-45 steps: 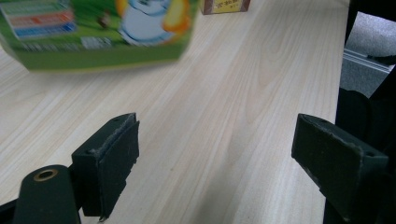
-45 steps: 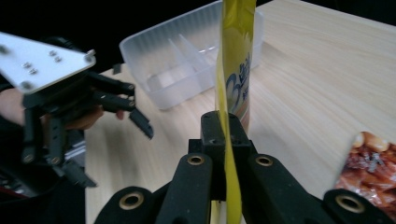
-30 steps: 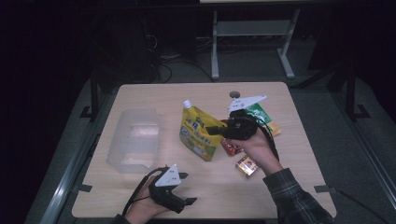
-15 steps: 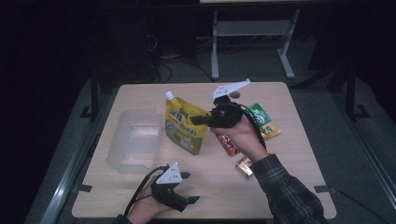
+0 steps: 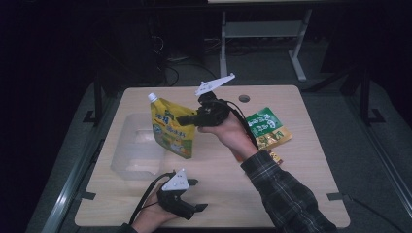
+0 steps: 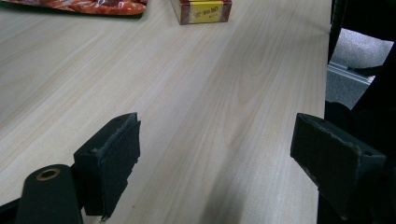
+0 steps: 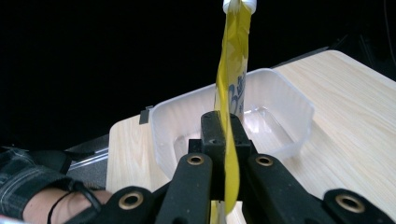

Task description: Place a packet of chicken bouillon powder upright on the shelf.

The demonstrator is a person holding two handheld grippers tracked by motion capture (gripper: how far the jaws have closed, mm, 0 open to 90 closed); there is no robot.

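A yellow spouted pouch with a white cap hangs above the table, upright, just right of a clear plastic tub. My right gripper is shut on the pouch's edge. In the right gripper view the pouch shows edge-on between the jaws, with the tub behind and below it. My left gripper rests near the table's front edge, open, nothing between its jaws; in the left gripper view its pads stand wide apart over bare wood.
A green snack packet lies at the right of the table, a small red-and-yellow box beside the right sleeve. The left gripper view shows that box and an orange-red packet far off. The table's edge is close.
My right gripper has carried the yellow pouch leftward and higher, from the table's middle to the tub's right rim. The left gripper has stayed in place.
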